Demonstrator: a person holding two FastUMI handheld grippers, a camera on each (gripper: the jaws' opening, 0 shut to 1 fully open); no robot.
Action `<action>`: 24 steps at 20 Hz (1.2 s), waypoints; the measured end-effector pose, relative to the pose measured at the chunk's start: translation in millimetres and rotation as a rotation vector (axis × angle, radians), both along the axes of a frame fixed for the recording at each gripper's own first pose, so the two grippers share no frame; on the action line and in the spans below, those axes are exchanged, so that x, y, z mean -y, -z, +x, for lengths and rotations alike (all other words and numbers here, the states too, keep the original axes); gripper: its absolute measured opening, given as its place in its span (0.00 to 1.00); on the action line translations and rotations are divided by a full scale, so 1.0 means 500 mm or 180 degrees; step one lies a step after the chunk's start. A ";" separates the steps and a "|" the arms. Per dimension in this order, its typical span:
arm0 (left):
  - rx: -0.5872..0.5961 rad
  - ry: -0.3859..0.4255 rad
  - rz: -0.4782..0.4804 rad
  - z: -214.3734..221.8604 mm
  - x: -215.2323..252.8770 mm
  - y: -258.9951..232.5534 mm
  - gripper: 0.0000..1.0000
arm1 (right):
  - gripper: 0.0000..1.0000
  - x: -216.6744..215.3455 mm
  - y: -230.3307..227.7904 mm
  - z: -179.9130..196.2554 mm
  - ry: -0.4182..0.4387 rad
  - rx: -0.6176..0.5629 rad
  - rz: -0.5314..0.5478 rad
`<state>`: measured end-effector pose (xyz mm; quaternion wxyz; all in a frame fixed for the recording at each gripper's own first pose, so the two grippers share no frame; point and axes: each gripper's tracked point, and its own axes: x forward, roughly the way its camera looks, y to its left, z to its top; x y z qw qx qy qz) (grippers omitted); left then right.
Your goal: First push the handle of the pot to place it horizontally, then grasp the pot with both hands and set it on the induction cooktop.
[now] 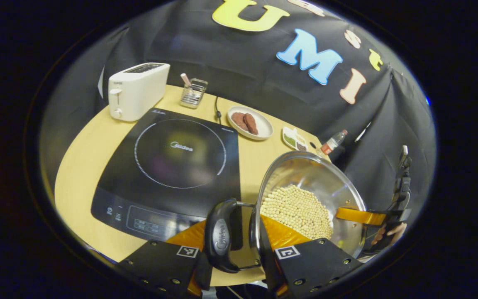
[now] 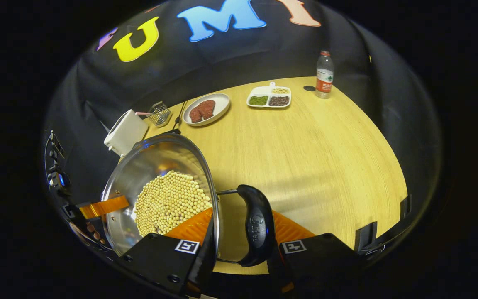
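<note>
Heavy, slippery round steel pot (image 1: 311,195) of loose beans, right of black induction cooktop (image 1: 168,166); left tongs (image 1: 237,253) and right tongs (image 2: 239,249) clamped across rim beside looped black handles.

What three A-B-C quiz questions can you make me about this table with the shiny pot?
1. Where is the boxy white toaster?
A. Beside the flat black induction cooktop
B. On the floor
C. In a sink

2. How many brown patties lie on the round white plate?
A. One
B. Two
C. Five

3. The cooktop's glass top is:
A. Covered by a cloth
B. Bare
C. Full of water

Answers: 1 A, the toaster stands at the cooktop's far corner. 2 B, two patties lie side by side. 3 B, nothing stands on it; the shiny steel pot of pale beans is off to its side.
</note>
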<state>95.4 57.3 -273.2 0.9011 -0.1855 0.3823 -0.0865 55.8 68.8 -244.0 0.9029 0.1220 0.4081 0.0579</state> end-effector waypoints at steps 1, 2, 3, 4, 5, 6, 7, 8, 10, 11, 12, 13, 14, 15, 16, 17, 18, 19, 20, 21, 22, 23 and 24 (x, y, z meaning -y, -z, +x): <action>0.0007 -0.0043 0.0001 -0.005 -0.021 -0.003 0.55 | 0.58 -0.018 0.000 0.001 -0.0037 0.0001 -0.0012; 0.0018 -0.0078 0.0012 -0.008 -0.040 -0.002 0.55 | 0.55 -0.034 0.000 0.001 -0.0075 0.0000 -0.0010; 0.0025 -0.0107 0.0022 -0.010 -0.057 -0.003 0.55 | 0.55 -0.053 0.000 0.004 -0.0110 -0.0012 -0.0007; 0.0031 -0.0143 0.0029 -0.010 -0.074 -0.002 0.55 | 0.55 -0.070 0.000 0.005 -0.0143 -0.0020 0.0005; 0.0049 -0.0186 0.0041 -0.012 -0.089 -0.004 0.55 | 0.58 -0.084 0.000 0.008 -0.0177 -0.0028 0.0017; 0.0060 -0.0214 0.0064 -0.014 -0.105 -0.004 0.55 | 0.56 -0.100 -0.001 0.012 -0.0216 -0.0048 0.0028; 0.0053 -0.0249 0.0083 -0.016 -0.122 -0.004 0.55 | 0.55 -0.114 0.001 0.018 -0.0259 -0.0071 0.0039; 0.0047 -0.0292 0.0088 -0.015 -0.139 -0.005 0.51 | 0.55 -0.129 -0.002 0.027 -0.0295 -0.0072 0.0049; 0.0068 -0.0368 0.0078 -0.011 -0.171 -0.013 0.55 | 0.55 -0.157 -0.015 0.050 -0.0351 -0.0023 0.0055; 0.0078 -0.0393 0.0080 -0.007 -0.188 -0.017 0.55 | 0.58 -0.170 -0.020 0.062 -0.0380 0.0002 0.0049; 0.0092 -0.0426 0.0084 -0.001 -0.201 -0.018 0.55 | 0.58 -0.185 -0.025 0.076 -0.0402 0.0026 0.0049; 0.0108 -0.0460 0.0084 0.005 -0.215 -0.020 0.55 | 0.58 -0.197 -0.028 0.087 -0.0429 0.0027 0.0051; 0.0123 -0.0484 0.0087 0.008 -0.227 -0.022 0.51 | 0.57 -0.209 -0.033 0.097 -0.0458 0.0043 0.0050; 0.0124 -0.0509 0.0082 0.012 -0.241 -0.026 0.51 | 0.58 -0.222 -0.037 0.108 -0.0481 0.0065 0.0047; 0.0127 -0.0533 0.0077 0.018 -0.254 -0.027 0.55 | 0.57 -0.233 -0.040 0.120 -0.0501 0.0082 0.0044; 0.0133 -0.0552 0.0082 0.029 -0.265 -0.027 0.55 | 0.54 -0.246 -0.042 0.134 -0.0517 0.0091 0.0049; 0.0135 -0.0574 0.0094 0.042 -0.275 -0.021 0.55 | 0.55 -0.258 -0.044 0.148 -0.0526 0.0093 0.0061; 0.0141 -0.0590 0.0109 0.057 -0.289 -0.022 0.55 | 0.58 -0.271 -0.045 0.164 -0.0535 0.0104 0.0074; 0.0126 -0.0619 0.0125 0.067 -0.302 -0.025 0.52 | 0.55 -0.280 -0.046 0.178 -0.0539 0.0113 0.0087; 0.0147 -0.0671 0.0159 0.083 -0.321 -0.027 0.55 | 0.55 -0.291 -0.051 0.190 -0.0542 0.0131 0.0107; 0.0216 -0.0724 0.0196 0.099 -0.339 -0.037 0.55 | 0.54 -0.304 -0.055 0.206 -0.0539 0.0152 0.0128; 0.0259 -0.0762 0.0220 0.112 -0.354 -0.040 0.55 | 0.58 -0.319 -0.055 0.222 -0.0537 0.0172 0.0150; 0.0278 -0.0779 0.0219 0.125 -0.362 -0.038 0.55 | 0.54 -0.329 -0.057 0.237 -0.0541 0.0195 0.0156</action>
